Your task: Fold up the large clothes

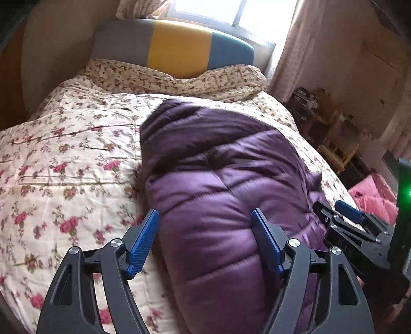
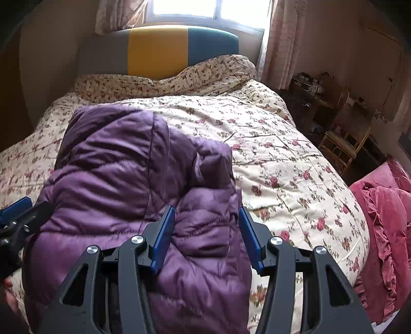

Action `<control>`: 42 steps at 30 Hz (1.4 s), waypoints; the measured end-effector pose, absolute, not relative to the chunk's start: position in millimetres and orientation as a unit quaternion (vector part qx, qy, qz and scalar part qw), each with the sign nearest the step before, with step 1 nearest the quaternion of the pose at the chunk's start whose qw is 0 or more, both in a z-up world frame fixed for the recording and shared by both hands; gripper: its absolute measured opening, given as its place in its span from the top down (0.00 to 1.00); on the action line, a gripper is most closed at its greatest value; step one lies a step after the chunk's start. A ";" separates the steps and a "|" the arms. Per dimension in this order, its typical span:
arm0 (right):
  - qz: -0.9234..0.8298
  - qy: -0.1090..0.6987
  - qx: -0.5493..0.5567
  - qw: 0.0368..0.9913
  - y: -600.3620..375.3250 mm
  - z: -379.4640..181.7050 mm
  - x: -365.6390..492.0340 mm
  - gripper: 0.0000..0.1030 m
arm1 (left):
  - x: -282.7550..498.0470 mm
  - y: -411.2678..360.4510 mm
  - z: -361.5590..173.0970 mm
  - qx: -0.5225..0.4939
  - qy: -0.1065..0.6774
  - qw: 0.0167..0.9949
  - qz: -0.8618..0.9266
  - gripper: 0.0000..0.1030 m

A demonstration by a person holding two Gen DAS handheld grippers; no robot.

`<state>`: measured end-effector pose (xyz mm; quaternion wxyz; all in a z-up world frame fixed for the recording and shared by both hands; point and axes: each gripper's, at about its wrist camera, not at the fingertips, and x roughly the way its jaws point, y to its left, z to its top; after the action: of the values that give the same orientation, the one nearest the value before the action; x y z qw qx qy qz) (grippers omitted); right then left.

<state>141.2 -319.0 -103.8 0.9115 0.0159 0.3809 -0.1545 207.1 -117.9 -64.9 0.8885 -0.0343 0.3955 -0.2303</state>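
Bed (image 1: 64, 154), floral quilt, fills most of both views. Headboard (image 1: 177, 48) at far end: grey / yellow / teal panels, window (image 1: 205, 12) behind, blown out by backlight. Second floral cover (image 1: 179, 79) bunched along headboard.

Jacket (image 1: 218, 192): purple quilted puffer, lying on quilt approx. mid-bed, long axis toward headboard. Folded into a thick bundle; layers stacked, a smaller folded panel on top at near end in R view (image 2: 205, 213). Far end blurred in L view. Near end runs under both grippers and is cut off by frame bottom.

Pink bedding (image 2: 385, 218) heaped off bed's right side, partly cropped. Chair (image 2: 344, 144), rattan, by right wall; cluttered shelf (image 2: 308, 82) beyond it, contents too dark/small to ID.

L gripper (image 1: 205, 241): jaws wide apart, nothing between pads, poised over near end of jacket, left finger (image 1: 143, 241) over jacket's left edge/quilt. Contact w/ fabric: can't tell.

R gripper (image 2: 205, 236): jaws apart, somewhat narrower, straddling the top folded panel w/o pinching it. Also seen at right edge of L view (image 1: 344, 218), only partly in frame there.

No containers in view.
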 end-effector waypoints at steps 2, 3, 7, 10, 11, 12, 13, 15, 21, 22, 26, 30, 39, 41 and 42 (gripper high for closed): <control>-0.157 0.391 0.014 0.907 -318.9 -112.9 139.9 0.52 | 204.3 -124.8 -73.4 -0.029 0.406 0.883 -0.233 0.29; -0.157 0.399 0.017 0.903 -320.2 -120.3 140.6 0.52 | 204.2 -128.8 -78.6 -0.025 0.410 0.882 -0.233 0.29; -0.154 0.412 0.018 0.898 -322.0 -140.1 147.0 0.52 | 207.0 -133.9 -91.6 -0.015 0.413 0.880 -0.235 0.26; -0.153 0.412 0.028 0.898 -326.0 -139.2 147.9 0.46 | 213.0 -125.2 -91.6 -0.031 0.418 0.874 -0.244 0.23; -0.157 0.411 0.030 0.897 -328.4 -138.5 146.9 0.38 | 214.4 -120.6 -89.1 -0.041 0.419 0.873 -0.247 0.23; -0.162 0.410 0.034 0.897 -331.8 -136.1 145.5 0.32 | 215.0 -115.8 -87.6 -0.052 0.419 0.872 -0.248 0.23; -0.162 0.410 0.039 0.897 -334.3 -134.4 145.0 0.30 | 215.2 -110.2 -85.4 -0.064 0.417 0.872 -0.247 0.22; -0.160 0.412 0.047 0.896 -339.5 -132.0 144.2 0.24 | 217.1 -99.0 -83.0 -0.083 0.415 0.872 -0.246 0.22; -0.150 0.415 0.066 0.895 -343.2 -133.3 143.9 0.23 | 225.5 -70.8 -82.7 -0.127 0.418 0.867 -0.241 0.22; -0.147 0.416 0.071 0.895 -344.0 -134.5 144.5 0.23 | 229.2 -67.6 -85.5 -0.136 0.424 0.861 -0.245 0.22; -0.134 0.420 0.090 0.893 -347.5 -139.0 146.2 0.25 | 242.2 -72.2 -96.7 -0.159 0.449 0.833 -0.280 0.22; -0.111 0.423 0.090 0.895 -344.4 -142.1 150.0 0.42 | 251.2 -93.3 -106.4 -0.156 0.465 0.812 -0.316 0.22; -0.117 0.417 -0.027 0.901 -307.3 -141.9 151.3 0.71 | 245.2 -106.3 -97.7 -0.109 0.437 0.827 -0.335 0.49; -0.120 0.415 -0.049 0.901 -300.4 -140.0 149.6 0.77 | 242.9 -102.6 -93.2 -0.110 0.433 0.827 -0.340 0.55; -0.119 0.412 -0.060 0.902 -296.4 -137.5 147.1 0.80 | 241.3 -100.3 -90.2 -0.113 0.431 0.827 -0.342 0.58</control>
<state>147.1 -296.4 -137.5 0.9016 -0.0599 0.4115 -0.1187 241.3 -100.3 -90.2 0.8270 -0.1125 0.4314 -0.3424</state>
